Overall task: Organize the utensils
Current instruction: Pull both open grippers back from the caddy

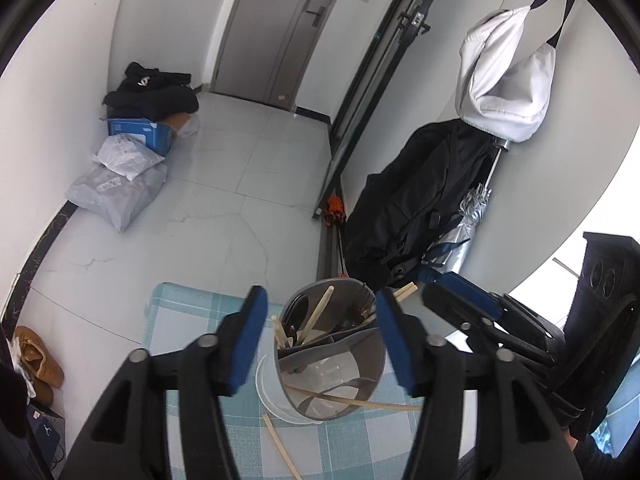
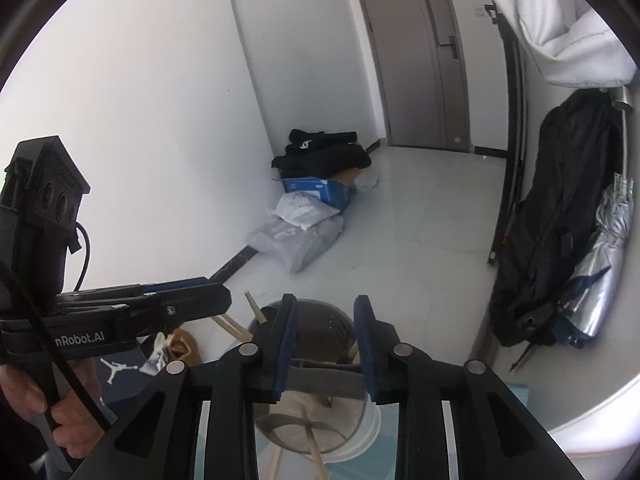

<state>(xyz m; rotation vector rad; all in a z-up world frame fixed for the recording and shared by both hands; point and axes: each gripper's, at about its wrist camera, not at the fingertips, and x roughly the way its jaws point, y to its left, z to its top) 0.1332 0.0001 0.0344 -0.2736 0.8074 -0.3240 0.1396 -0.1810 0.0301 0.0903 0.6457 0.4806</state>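
Note:
A grey see-through utensil holder point(image 1: 332, 364) with inner dividers stands on a white plate point(image 1: 268, 396) on the blue-checked tablecloth point(image 1: 188, 312). Wooden chopsticks point(image 1: 316, 316) and dark utensils stick up in its compartments. Two loose chopsticks point(image 1: 280, 444) lie on the cloth by the plate. My left gripper point(image 1: 320, 336) is open, its blue pads either side of the holder with small gaps. My right gripper point(image 2: 325, 340) is open above the holder point(image 2: 316, 396), with nothing between its pads. The right gripper point(image 1: 436, 288) comes in from the right, the left gripper point(image 2: 224, 300) from the left.
The table's far edge drops to a pale tiled floor. Parcels point(image 1: 120, 192) and a blue box point(image 1: 140, 134) lie by the left wall. A black backpack point(image 1: 420, 200) and a silver umbrella point(image 1: 468, 220) lean at the right. Brown shoes point(image 1: 38, 360) sit low left.

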